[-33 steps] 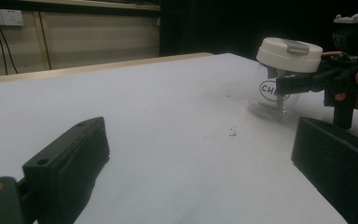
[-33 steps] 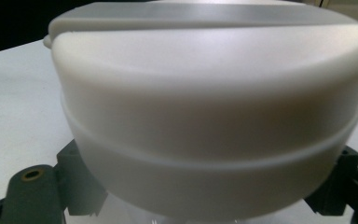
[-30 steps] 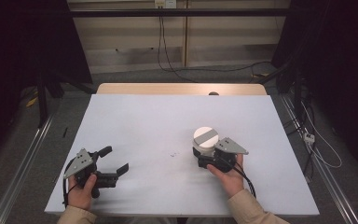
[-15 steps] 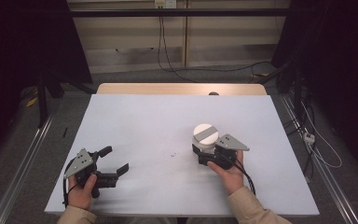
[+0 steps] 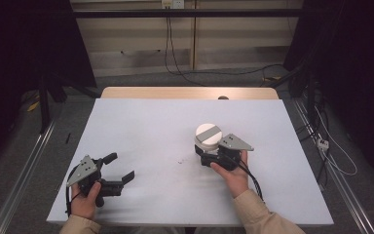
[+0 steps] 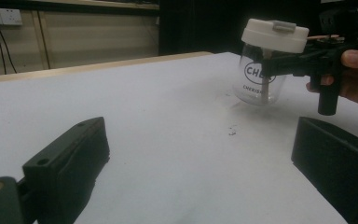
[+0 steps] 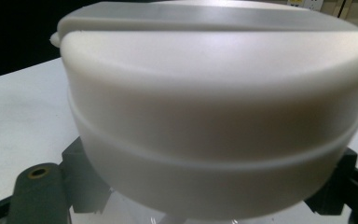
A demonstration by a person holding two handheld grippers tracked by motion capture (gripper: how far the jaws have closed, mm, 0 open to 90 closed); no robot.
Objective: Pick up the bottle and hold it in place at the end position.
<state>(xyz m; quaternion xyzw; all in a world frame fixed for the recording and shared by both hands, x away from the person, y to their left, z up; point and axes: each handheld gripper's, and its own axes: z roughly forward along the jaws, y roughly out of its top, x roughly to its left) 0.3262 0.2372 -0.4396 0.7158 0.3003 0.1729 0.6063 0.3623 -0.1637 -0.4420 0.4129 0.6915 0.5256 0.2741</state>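
A clear jar (image 5: 208,134) with a white lid and a grey flip tab stands right of the table's middle. My right gripper (image 5: 207,148) is shut on the jar just under the lid, reaching it from the near side. In the right gripper view the lid (image 7: 214,93) looms close, with a black jaw on each side below it. The left gripper view has the jar (image 6: 265,60), with dark lettering on its glass, held by the right gripper (image 6: 284,63). My left gripper (image 5: 121,166) rests open at the table's near left with nothing between its jaws.
The white table (image 5: 146,126) has a wooden strip (image 5: 190,92) along its far edge. A few dark specks (image 5: 180,161) lie near the middle. Metal rails run along both sides of the table and cables (image 5: 331,146) lie on the floor to the right.
The right gripper and the jar have shifted slightly away from the person. The left gripper has stayed still.
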